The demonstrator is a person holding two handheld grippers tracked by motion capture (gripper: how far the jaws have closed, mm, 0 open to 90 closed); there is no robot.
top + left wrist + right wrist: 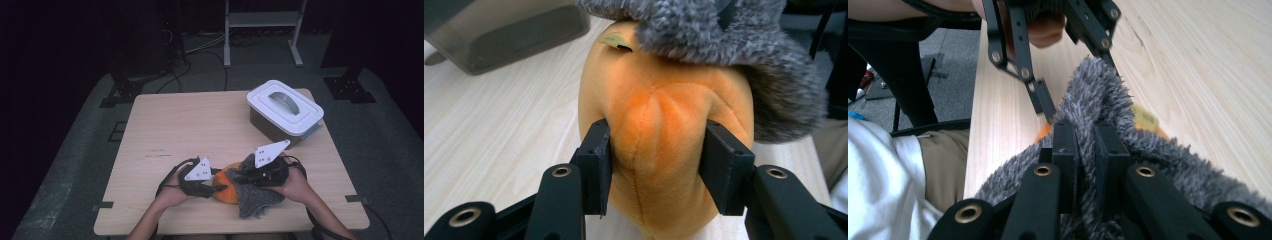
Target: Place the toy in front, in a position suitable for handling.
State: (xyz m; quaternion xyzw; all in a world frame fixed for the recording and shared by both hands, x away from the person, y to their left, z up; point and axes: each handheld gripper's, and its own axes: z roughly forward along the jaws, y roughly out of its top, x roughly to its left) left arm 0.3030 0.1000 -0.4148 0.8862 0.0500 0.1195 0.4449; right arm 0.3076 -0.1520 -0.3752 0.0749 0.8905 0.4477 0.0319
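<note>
Grey fuzzy cloth (257, 197) hides the orange plush's (227, 187) right half — shape unclear.

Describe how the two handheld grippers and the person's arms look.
Both the left gripper and the right gripper are black, with brass-ringed screw holes on their linkages. Each carries a grey three-cornered plate on top and trails a black cable. The forearms are bare, with no sleeves in sight.

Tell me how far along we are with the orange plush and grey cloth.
Done: both grips. The left claw pinches the orange plush; the right claw clamps the grey fuzzy cloth draped over it. Left: the white-lidded bin sits closed, nothing stowed.
</note>
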